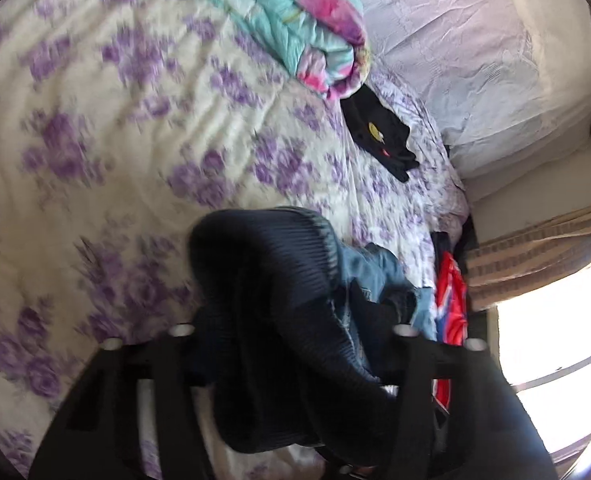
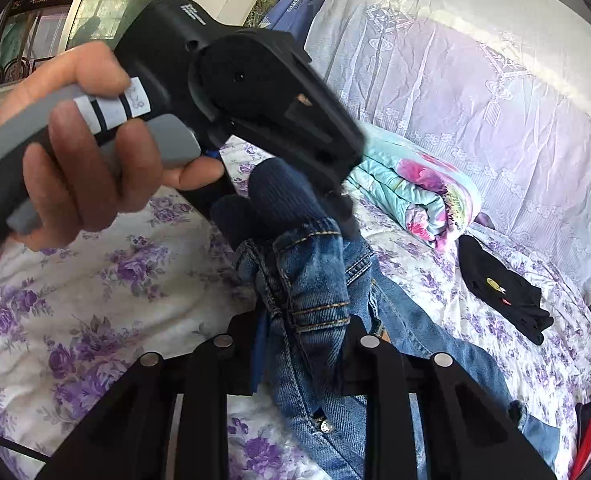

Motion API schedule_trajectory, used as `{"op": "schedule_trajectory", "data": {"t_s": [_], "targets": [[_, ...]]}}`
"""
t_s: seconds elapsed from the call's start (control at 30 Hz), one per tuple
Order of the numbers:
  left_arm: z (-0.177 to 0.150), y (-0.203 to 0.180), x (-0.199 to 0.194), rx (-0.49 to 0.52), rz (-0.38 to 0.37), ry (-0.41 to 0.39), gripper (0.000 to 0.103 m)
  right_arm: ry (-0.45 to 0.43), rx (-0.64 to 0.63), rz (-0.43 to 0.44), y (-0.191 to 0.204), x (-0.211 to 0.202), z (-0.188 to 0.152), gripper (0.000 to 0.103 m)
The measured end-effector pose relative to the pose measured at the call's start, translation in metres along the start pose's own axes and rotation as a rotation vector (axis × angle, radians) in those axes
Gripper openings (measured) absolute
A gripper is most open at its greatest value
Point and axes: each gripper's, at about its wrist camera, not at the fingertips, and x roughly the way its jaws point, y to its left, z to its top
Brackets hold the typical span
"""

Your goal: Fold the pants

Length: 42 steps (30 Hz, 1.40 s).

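The pants are blue denim jeans with a dark ribbed knit waistband (image 1: 279, 280). Both grippers hold them up over the bed. In the left wrist view my left gripper (image 1: 291, 336) is shut on the dark waistband, with denim (image 1: 371, 276) bunched to its right. In the right wrist view my right gripper (image 2: 295, 344) is shut on the denim waist seam (image 2: 307, 280). The rest of the jeans (image 2: 435, 344) trails down to the right onto the bed. The left gripper's body (image 2: 255, 92) and the hand on it fill the upper left of that view, just above the waistband.
A bedspread with purple flowers (image 1: 115, 128) covers the bed. A rolled turquoise and pink quilt (image 2: 415, 188) lies at the head by lace-covered pillows (image 2: 475, 80). A black garment (image 2: 503, 296) lies on the bed's right. Red fabric (image 1: 451, 300) sits by the bed edge near a bright window.
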Motion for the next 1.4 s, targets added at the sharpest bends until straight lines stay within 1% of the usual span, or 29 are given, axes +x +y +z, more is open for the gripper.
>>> {"op": "schedule_trajectory", "data": {"t_s": [0.03, 0.1, 0.17, 0.23, 0.27, 0.3, 0.37, 0.4, 0.47, 0.5, 0.57, 0.6, 0.63, 0.7, 0.73, 0.87, 0.93, 1.0, 1.03, 1.07, 1.1, 1.17, 1.2, 1.23, 1.27, 1.3, 1.33, 1.37, 1.4], "targets": [[0.0, -0.001, -0.004, 0.007, -0.011, -0.007, 0.039, -0.003, -0.004, -0.006, 0.001, -0.001, 0.0, 0.034], [0.001, -0.001, -0.01, 0.009, -0.034, -0.011, 0.038, -0.021, -0.038, -0.061, 0.008, -0.008, 0.001, 0.054], [-0.001, -0.007, -0.016, 0.03, -0.033, -0.023, 0.037, -0.06, -0.12, -0.171, 0.021, -0.016, 0.003, 0.057], [-0.003, -0.018, -0.02, 0.047, -0.033, -0.039, 0.037, -0.086, -0.187, -0.219, 0.033, -0.023, 0.005, 0.059], [-0.003, -0.023, -0.022, 0.056, -0.037, -0.046, 0.037, -0.098, -0.204, -0.234, 0.037, -0.025, 0.006, 0.065], [-0.004, -0.027, -0.025, 0.061, -0.044, -0.049, 0.037, -0.119, -0.223, -0.253, 0.042, -0.028, 0.007, 0.067], [-0.005, -0.036, -0.027, 0.078, -0.054, -0.05, 0.037, -0.129, -0.24, -0.293, 0.046, -0.028, 0.01, 0.067], [-0.005, -0.039, -0.029, 0.088, -0.056, -0.05, 0.037, -0.129, -0.242, -0.297, 0.046, -0.029, 0.011, 0.067], [-0.006, -0.042, -0.029, 0.087, -0.07, -0.04, 0.037, -0.107, -0.217, -0.263, 0.042, -0.025, 0.012, 0.065], [-0.007, -0.042, -0.028, 0.086, -0.078, -0.032, 0.037, -0.066, -0.183, -0.222, 0.036, -0.019, 0.012, 0.064], [-0.006, -0.039, -0.027, 0.061, -0.088, -0.023, 0.037, 0.0, -0.146, -0.176, 0.031, -0.011, 0.012, 0.063], [-0.005, -0.037, -0.027, 0.042, -0.089, -0.018, 0.037, 0.0, -0.137, -0.159, 0.029, -0.013, 0.011, 0.064], [-0.004, -0.035, -0.026, 0.023, -0.093, -0.012, 0.037, -0.02, -0.135, -0.157, 0.029, -0.018, 0.011, 0.066], [-0.004, -0.036, -0.026, 0.01, -0.099, -0.006, 0.037, -0.068, -0.136, -0.181, 0.031, -0.028, 0.012, 0.08], [-0.004, -0.037, -0.027, 0.005, -0.104, -0.004, 0.037, -0.076, -0.141, -0.188, 0.033, -0.029, 0.012, 0.082], [-0.006, -0.047, -0.029, 0.015, -0.11, 0.0, 0.037, -0.02, -0.181, -0.173, 0.045, -0.01, 0.012, 0.082], [-0.006, -0.049, -0.029, 0.019, -0.108, 0.006, 0.037, -0.049, -0.182, -0.184, 0.047, -0.009, 0.014, 0.079], [-0.006, -0.047, -0.029, 0.008, -0.11, 0.012, 0.037, -0.037, -0.183, -0.249, 0.044, -0.004, 0.015, 0.041], [-0.005, -0.046, -0.028, 0.011, -0.093, 0.01, 0.037, -0.034, -0.168, -0.243, 0.038, -0.002, 0.016, 0.037], [-0.005, -0.045, -0.027, 0.011, -0.081, 0.012, 0.037, -0.03, -0.146, -0.217, 0.032, -0.004, 0.015, 0.031], [-0.004, -0.044, -0.026, 0.009, -0.073, 0.016, 0.037, -0.026, -0.131, -0.196, 0.027, -0.005, 0.015, 0.029], [-0.003, -0.042, -0.024, 0.01, -0.062, 0.032, 0.041, -0.035, -0.103, -0.181, 0.021, -0.011, 0.013, 0.027], [-0.003, -0.042, -0.024, 0.014, -0.049, 0.04, 0.053, -0.046, -0.093, -0.179, 0.02, -0.016, 0.012, 0.027], [-0.004, -0.043, -0.024, 0.02, -0.035, 0.06, 0.068, -0.056, -0.095, -0.187, 0.02, -0.02, 0.01, 0.027], [-0.005, -0.045, -0.023, 0.019, -0.039, 0.074, 0.071, -0.065, -0.1, -0.195, 0.02, -0.022, 0.009, 0.026], [-0.006, -0.047, -0.023, 0.026, -0.042, 0.083, 0.071, -0.071, -0.096, -0.195, 0.02, -0.023, 0.009, 0.026], [-0.009, -0.053, -0.022, 0.049, -0.043, 0.085, 0.066, -0.076, -0.083, -0.192, 0.019, -0.026, 0.008, 0.026], [-0.01, -0.057, -0.023, 0.065, -0.042, 0.075, 0.058, -0.081, -0.068, -0.185, 0.016, -0.028, 0.008, 0.026], [-0.012, -0.062, -0.024, 0.088, -0.032, 0.063, 0.045, -0.09, -0.044, -0.181, 0.009, -0.023, 0.007, 0.026]]}}
